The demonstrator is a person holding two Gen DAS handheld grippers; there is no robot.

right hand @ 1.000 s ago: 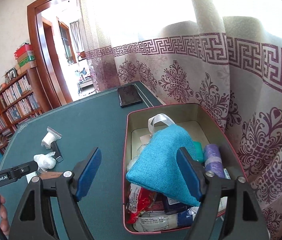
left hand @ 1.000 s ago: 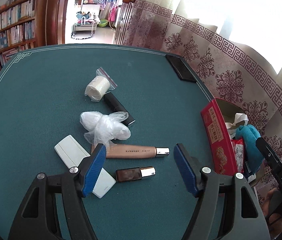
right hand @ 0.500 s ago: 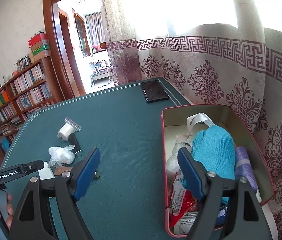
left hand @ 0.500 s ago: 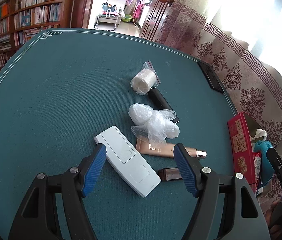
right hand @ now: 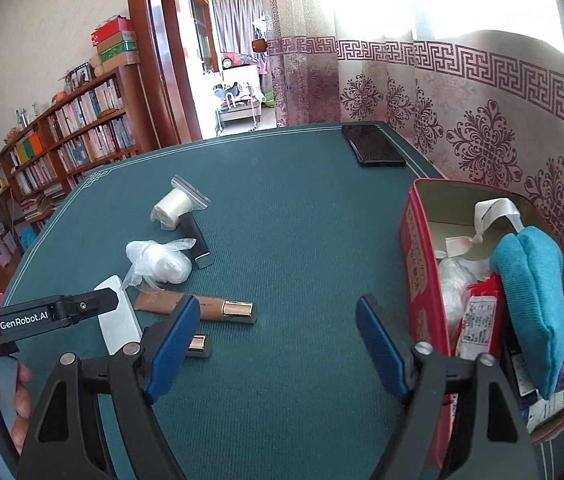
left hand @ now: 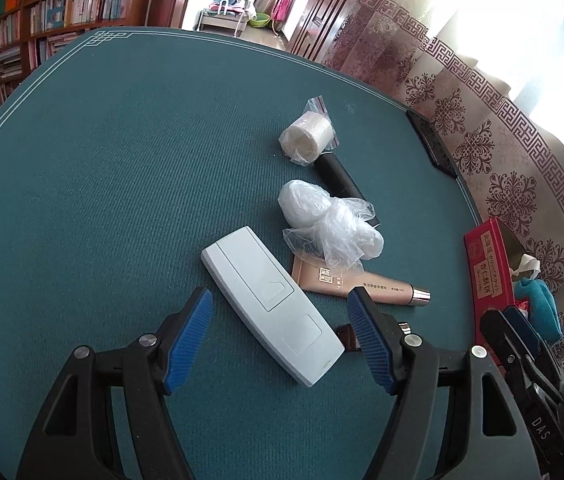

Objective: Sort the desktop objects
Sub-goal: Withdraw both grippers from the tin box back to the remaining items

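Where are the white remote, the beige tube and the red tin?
white remote (left hand: 270, 300), left wrist view, middle of its back
beige tube (right hand: 206, 307), right wrist view, body near the gold cap
red tin (right hand: 422, 264), right wrist view, outer side wall

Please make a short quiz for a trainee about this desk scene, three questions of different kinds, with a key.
1. True or false: the left tool is shut on the white remote.
2. Multiple choice: where is the blue pouch? A) on the green table; B) inside the red tin; C) between the pads of the right tool.
3. Fill in: the black phone lies near the table's far edge, beside the ____.

Key:
1. False: its pads stand open on either side of the remote, not pressing it.
2. B.
3. Curtain.
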